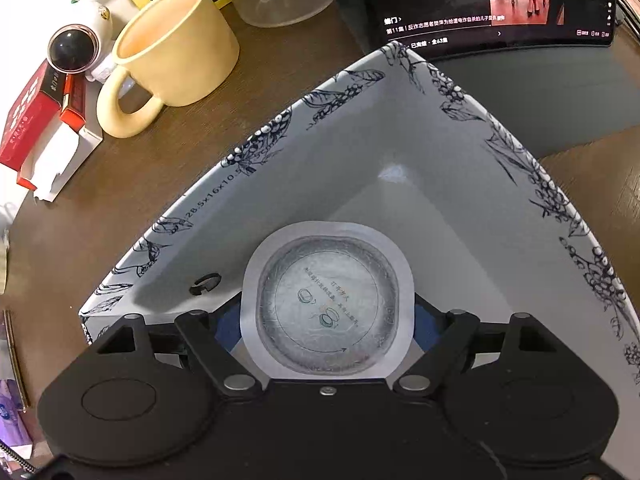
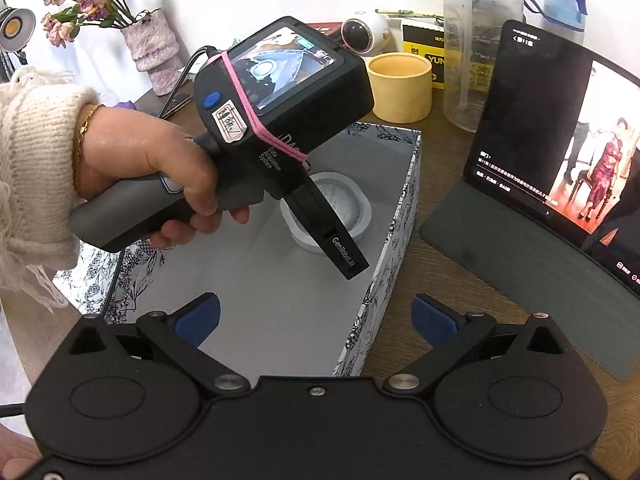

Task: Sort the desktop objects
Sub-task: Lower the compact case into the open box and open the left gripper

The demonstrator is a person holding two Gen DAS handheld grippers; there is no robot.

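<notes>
While left tool (image 1: 327, 316) grips cup (image 1: 327, 304), box (image 1: 540, 184) walls near.

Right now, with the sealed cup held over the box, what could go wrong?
1. The left hand-held gripper pinches only the sealed cup at its sides; it may tilt or flip on release inside the floral box.
2. The empty right hand-held gripper hovers near the box wall and could nudge it toward the tablet.
</notes>
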